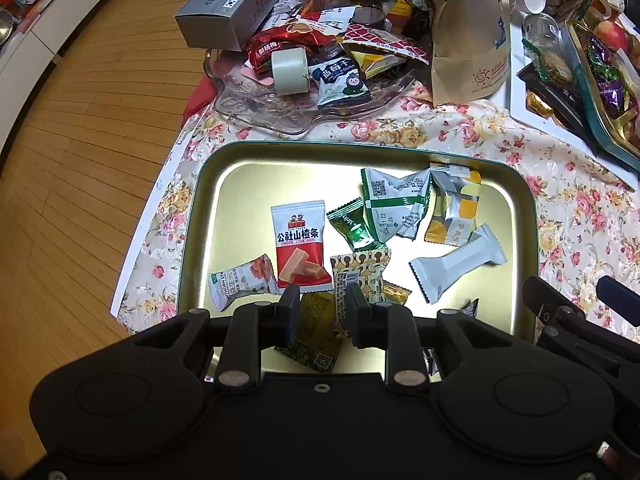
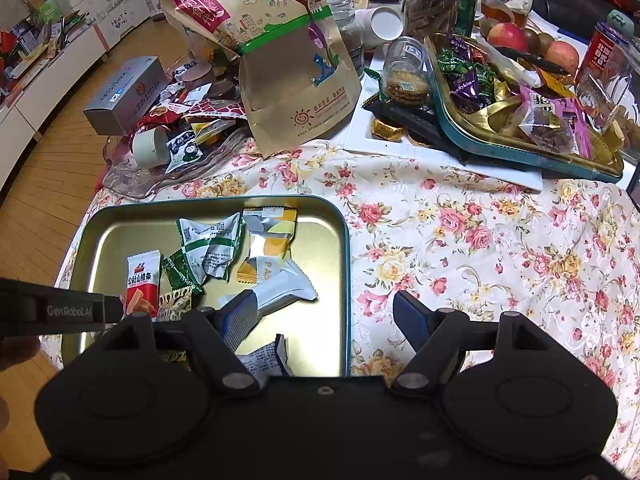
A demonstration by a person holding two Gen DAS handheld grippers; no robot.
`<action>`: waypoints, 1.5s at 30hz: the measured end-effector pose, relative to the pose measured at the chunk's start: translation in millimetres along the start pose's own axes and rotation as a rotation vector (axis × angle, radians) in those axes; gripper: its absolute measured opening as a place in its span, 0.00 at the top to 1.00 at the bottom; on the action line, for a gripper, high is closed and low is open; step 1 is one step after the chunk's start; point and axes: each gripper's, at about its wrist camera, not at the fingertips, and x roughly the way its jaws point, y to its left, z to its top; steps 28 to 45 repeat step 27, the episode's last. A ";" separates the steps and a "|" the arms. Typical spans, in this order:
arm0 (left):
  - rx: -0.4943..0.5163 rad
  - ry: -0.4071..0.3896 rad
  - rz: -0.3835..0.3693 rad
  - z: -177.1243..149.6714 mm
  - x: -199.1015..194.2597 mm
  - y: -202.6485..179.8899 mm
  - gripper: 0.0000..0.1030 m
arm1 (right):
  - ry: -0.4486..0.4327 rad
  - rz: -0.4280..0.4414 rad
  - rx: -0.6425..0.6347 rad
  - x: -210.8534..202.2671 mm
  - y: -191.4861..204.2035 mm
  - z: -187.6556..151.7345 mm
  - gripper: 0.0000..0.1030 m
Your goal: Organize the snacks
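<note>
A gold tin tray (image 1: 228,200) with a teal rim lies on the floral cloth and holds several wrapped snacks. Among them are a red-and-white hawthorn packet (image 1: 298,244), a green candy (image 1: 354,224) and a long white packet (image 1: 456,264). My left gripper (image 1: 324,310) hangs over the tray's near side, shut on a dark green-and-gold packet (image 1: 314,332) that tilts between its fingers. My right gripper (image 2: 326,316) stands open and holds nothing. It straddles the tray's right rim (image 2: 346,280), with its left finger over the white packet (image 2: 280,292).
Behind the tray a clear plastic dish (image 1: 280,116) carries a heap of snacks, a tape roll (image 1: 290,70) and a silver box (image 1: 230,4). A kraft paper bag (image 2: 288,60) stands mid-back. A second teal tin (image 2: 520,148) of candies, jars and apples fill the back right. Wooden floor (image 1: 80,160) lies left.
</note>
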 end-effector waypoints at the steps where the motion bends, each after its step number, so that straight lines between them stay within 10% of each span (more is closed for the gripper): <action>1: -0.001 0.003 0.001 0.1 0.5 0.3 0.66 | 0.001 0.000 -0.001 0.1 0.1 -0.1 0.24; 45: -0.016 0.020 0.007 1.2 2.8 -0.5 0.66 | 0.010 -0.010 -0.003 1.1 -0.3 -1.7 0.24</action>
